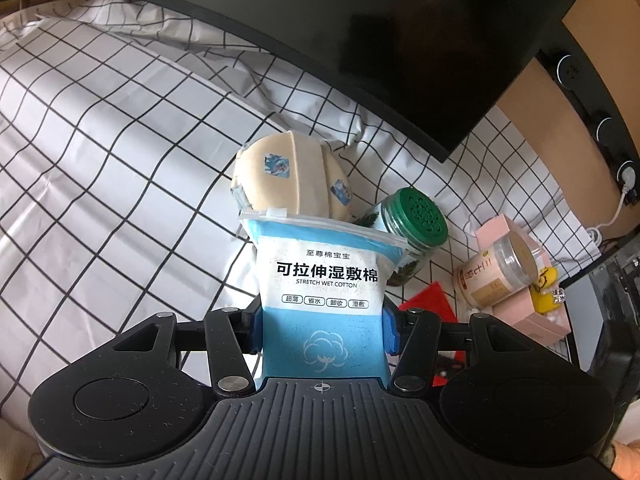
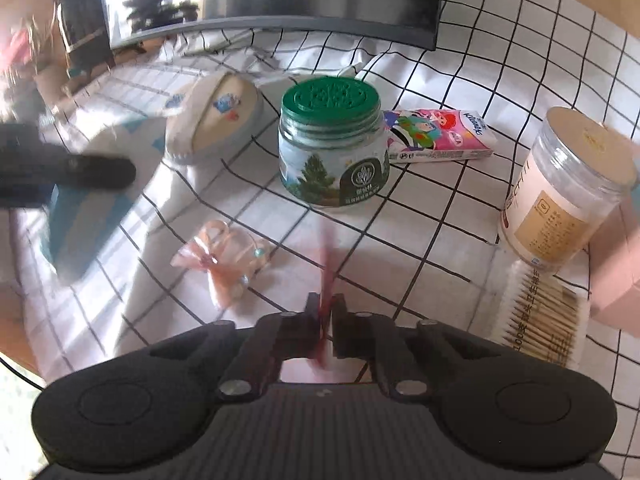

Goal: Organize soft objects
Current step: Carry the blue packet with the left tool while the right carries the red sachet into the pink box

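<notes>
In the left wrist view, the left gripper [image 1: 323, 330] holds a blue and white pouch of stretch wet cotton [image 1: 325, 288] between its blue pads, which press on the two sides of the lower part. The pouch stands upright out of the jaws, with its zip edge at the far end. Just beyond this edge lies a round beige puff case [image 1: 290, 178] with small blue stickers, on the checked white cloth [image 1: 104, 152]. To the right of the pouch, close behind it, stands a glass jar with a green lid [image 1: 414, 226]. Further right there is a clear tub of cotton swabs [image 1: 498, 270] leaning on a pink box [image 1: 532, 316].

In the right wrist view, the right gripper [image 2: 327, 316] is closed narrow on a thin pink-red strip [image 2: 326, 280], which is blurred, so I cannot tell what it is. Ahead and to the left of the jaws lies a pink ribbon bow [image 2: 224, 258] on the cloth. Straight ahead stands the green-lidded jar, and behind it to the right lies a small tissue pack [image 2: 438, 136]. Just to the right of the gripper is a packet of wooden cotton swabs [image 2: 540, 312].
</notes>
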`<move>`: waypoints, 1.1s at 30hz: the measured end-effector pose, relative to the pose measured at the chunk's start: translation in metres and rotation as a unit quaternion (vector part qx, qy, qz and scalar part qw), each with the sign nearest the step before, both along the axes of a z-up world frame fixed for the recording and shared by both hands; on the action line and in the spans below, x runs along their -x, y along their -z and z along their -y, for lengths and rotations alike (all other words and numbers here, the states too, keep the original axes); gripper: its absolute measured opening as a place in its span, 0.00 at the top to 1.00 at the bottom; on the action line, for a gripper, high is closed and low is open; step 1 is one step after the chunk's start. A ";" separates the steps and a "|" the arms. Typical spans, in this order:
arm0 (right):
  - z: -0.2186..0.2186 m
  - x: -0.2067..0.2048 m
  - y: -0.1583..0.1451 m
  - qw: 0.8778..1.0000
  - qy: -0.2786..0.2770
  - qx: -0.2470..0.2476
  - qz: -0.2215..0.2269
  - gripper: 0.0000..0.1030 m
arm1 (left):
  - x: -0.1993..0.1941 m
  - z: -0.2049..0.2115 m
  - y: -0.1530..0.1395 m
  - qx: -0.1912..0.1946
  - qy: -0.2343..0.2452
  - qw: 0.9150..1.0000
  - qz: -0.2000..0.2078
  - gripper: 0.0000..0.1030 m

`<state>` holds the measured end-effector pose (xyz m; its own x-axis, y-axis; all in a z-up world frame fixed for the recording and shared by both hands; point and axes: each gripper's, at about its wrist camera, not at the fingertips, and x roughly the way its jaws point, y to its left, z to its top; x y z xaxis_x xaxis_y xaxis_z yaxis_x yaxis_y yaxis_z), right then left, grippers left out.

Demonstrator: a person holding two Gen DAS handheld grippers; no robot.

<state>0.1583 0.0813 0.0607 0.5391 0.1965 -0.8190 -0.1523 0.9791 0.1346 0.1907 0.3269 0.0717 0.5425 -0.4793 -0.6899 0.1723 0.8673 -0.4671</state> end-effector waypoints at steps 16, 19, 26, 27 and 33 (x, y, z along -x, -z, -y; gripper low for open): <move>0.052 -0.014 -0.105 0.998 0.020 -0.048 0.045 0.95 | -0.041 0.019 -0.051 -0.036 0.000 0.998 0.059 0.45; 0.063 -0.020 -0.134 0.996 0.017 -0.042 0.075 0.95 | -0.058 0.031 -0.068 -0.056 -0.002 0.996 0.075 0.45; 0.117 -0.019 -0.183 0.989 0.030 -0.029 0.139 0.95 | -0.081 0.093 -0.108 -0.084 0.016 0.991 0.105 0.45; 0.127 -0.018 -0.186 0.988 0.035 -0.027 0.145 0.95 | -0.082 0.106 -0.113 -0.086 0.021 0.990 0.108 0.45; 0.193 0.000 -0.191 0.981 0.076 -0.007 0.181 0.95 | -0.077 0.190 -0.129 -0.094 0.068 0.986 0.119 0.45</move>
<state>0.1587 -0.1118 0.2516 0.8179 0.1014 -0.5664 -0.0450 0.9926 0.1126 0.2674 0.1367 0.2006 0.6395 -0.4345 -0.6343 0.3786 0.8960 -0.2320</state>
